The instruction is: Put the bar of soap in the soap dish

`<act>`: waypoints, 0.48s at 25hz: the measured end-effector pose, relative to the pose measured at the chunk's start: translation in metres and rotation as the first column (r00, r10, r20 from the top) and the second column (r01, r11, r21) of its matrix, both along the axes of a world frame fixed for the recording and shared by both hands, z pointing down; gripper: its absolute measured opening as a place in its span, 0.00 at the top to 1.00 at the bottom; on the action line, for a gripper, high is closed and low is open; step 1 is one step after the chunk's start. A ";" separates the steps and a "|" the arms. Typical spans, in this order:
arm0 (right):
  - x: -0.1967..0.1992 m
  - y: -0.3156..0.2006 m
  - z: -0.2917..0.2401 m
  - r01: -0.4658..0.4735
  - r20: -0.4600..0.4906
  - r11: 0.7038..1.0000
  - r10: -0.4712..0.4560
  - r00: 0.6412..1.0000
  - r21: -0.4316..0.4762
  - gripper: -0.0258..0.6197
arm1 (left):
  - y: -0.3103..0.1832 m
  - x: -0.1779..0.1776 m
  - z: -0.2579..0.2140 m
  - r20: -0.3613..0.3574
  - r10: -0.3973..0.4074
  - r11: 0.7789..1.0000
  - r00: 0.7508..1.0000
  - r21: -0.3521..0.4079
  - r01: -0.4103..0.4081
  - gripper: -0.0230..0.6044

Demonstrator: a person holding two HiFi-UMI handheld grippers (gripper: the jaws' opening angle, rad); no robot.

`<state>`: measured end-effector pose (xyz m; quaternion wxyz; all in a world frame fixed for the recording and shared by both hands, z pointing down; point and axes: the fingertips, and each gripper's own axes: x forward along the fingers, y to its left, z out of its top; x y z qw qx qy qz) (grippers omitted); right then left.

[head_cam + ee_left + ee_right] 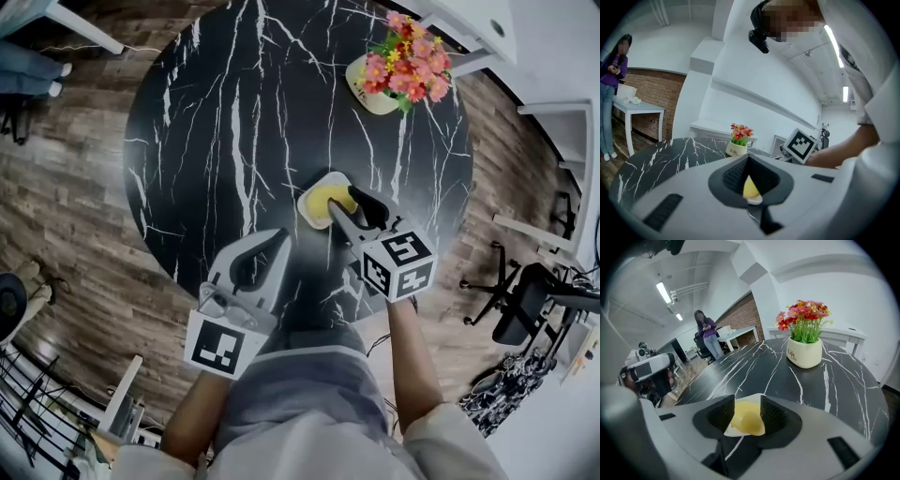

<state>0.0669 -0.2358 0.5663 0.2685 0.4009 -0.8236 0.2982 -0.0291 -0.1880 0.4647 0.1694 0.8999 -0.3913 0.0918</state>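
1. Head view: the right tongs (pixel 345 202) reach down to the dish (pixel 311 216) on the black marble table (pixel 234 122). Their jaws are spread wide, one on each side of the yellow soap (pixel 334 199), which lies in the dish. The left tongs (pixel 279 239) hang just to the near left of the dish, apart from it, with their tips together and nothing in them. A flower pot (pixel 375 98) stands well beyond the right tongs.

2. Left gripper view: the left tongs (pixel 749 158) have their jaws meeting at the tips, empty. Past them show the soap (pixel 750 187) and a sliver of the dish (pixel 755 200), ahead and not touched.

3. Right gripper view: the right tongs (pixel 747 400) stand fully open. The soap (pixel 747 420) sits in the dish (pixel 732 431) between the two pads, not gripped. The flower pot (pixel 804 352) is far ahead to the right.
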 end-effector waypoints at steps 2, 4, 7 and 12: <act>0.003 0.001 0.000 -0.013 0.001 1.000 0.013 1.000 0.003 0.69 | 0.000 0.001 0.000 0.000 0.001 1.000 1.000 0.004 -0.001 0.96; 0.007 0.003 -0.001 -0.032 0.001 0.999 0.032 0.999 0.004 0.69 | 0.000 0.001 0.000 0.002 0.004 1.000 1.000 0.006 -0.004 0.96; 0.016 0.005 0.001 -0.067 -0.001 0.998 0.067 0.998 0.000 0.69 | 0.000 0.002 0.002 0.005 0.008 1.000 1.000 0.001 -0.008 0.96; 0.018 0.009 0.003 -0.089 0.000 0.996 0.089 0.996 -0.001 0.69 | 0.001 0.004 0.002 0.000 0.008 1.000 1.000 -0.001 -0.008 0.96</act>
